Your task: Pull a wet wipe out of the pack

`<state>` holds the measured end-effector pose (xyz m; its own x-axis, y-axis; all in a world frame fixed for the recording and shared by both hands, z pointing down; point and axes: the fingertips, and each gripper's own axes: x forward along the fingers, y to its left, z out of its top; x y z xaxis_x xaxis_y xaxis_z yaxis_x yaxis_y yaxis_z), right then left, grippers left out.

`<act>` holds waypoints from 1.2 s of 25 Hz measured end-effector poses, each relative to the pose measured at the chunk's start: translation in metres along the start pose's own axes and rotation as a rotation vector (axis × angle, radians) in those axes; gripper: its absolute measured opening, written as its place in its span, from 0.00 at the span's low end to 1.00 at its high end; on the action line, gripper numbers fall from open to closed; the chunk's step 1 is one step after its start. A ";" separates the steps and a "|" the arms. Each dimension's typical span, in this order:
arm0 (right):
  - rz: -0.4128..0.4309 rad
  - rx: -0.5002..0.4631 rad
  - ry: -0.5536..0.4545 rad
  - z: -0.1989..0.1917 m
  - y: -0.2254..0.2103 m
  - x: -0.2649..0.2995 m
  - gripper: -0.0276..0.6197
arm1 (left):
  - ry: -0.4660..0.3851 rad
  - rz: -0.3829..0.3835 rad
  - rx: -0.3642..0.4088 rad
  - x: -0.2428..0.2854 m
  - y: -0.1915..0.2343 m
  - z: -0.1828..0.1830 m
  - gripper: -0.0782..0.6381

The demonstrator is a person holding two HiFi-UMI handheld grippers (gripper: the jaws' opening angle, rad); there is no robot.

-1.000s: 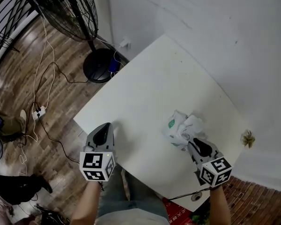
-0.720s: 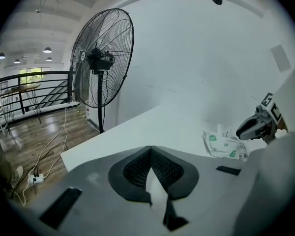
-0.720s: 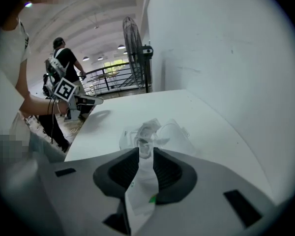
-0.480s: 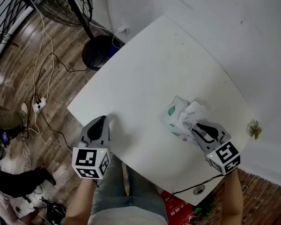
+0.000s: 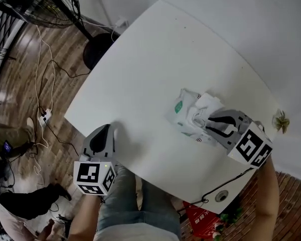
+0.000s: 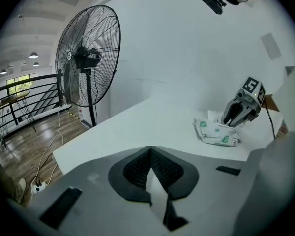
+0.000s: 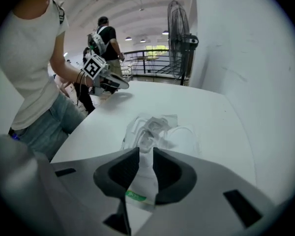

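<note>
The right gripper [image 5: 208, 124] is bearing down on the wet wipe pack [image 5: 183, 109], which is lying flat on the white surface [image 5: 155, 69] directly under and ahead of its tips. In the right gripper view its 2 jaws are standing drawn in to a slim gap, pinching a white fold of wet wipe [image 7: 145, 159] that is filling the space between them. The pack's long axis is running roughly along the line of these jaws: a green-labelled end is sitting nearest the gripper's body, and the crumpled clear flap [image 7: 155, 124] is pointing away, just beyond the tips. The left gripper [image 5: 104, 133] is resting well apart, off to the right gripper's left at the surface's near edge, its jaws pressing together on nothing.
</note>
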<state>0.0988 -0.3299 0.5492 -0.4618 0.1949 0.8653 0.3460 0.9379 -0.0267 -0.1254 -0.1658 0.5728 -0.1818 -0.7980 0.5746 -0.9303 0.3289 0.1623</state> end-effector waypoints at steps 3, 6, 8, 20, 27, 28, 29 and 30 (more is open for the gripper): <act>0.046 -0.064 0.007 0.001 0.005 0.004 0.18 | -0.001 -0.014 0.006 0.003 -0.005 0.002 0.11; 0.068 -0.089 0.016 0.000 0.006 0.007 0.17 | -0.007 -0.019 0.000 0.006 -0.007 0.004 0.11; 0.084 -0.095 0.028 -0.001 0.007 0.009 0.17 | -0.010 -0.016 -0.002 0.006 -0.007 0.006 0.11; 0.150 -0.225 0.120 -0.002 0.010 0.018 0.16 | -0.006 0.013 -0.066 0.010 -0.001 -0.005 0.11; 0.123 -0.284 0.133 0.002 0.011 0.018 0.15 | -0.007 0.019 -0.072 0.015 0.002 -0.003 0.11; 0.123 -0.286 0.130 0.003 0.011 0.019 0.14 | -0.006 0.018 -0.073 0.016 0.002 -0.003 0.11; 0.123 -0.286 0.125 0.004 0.012 0.020 0.12 | -0.004 0.017 -0.073 0.017 0.002 -0.003 0.11; 0.123 -0.284 0.122 0.005 0.012 0.021 0.10 | -0.001 0.015 -0.073 0.018 0.001 -0.003 0.11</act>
<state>0.0895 -0.3132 0.5647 -0.3073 0.2496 0.9183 0.6150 0.7885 -0.0085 -0.1284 -0.1785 0.5862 -0.1962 -0.7932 0.5764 -0.9017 0.3769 0.2118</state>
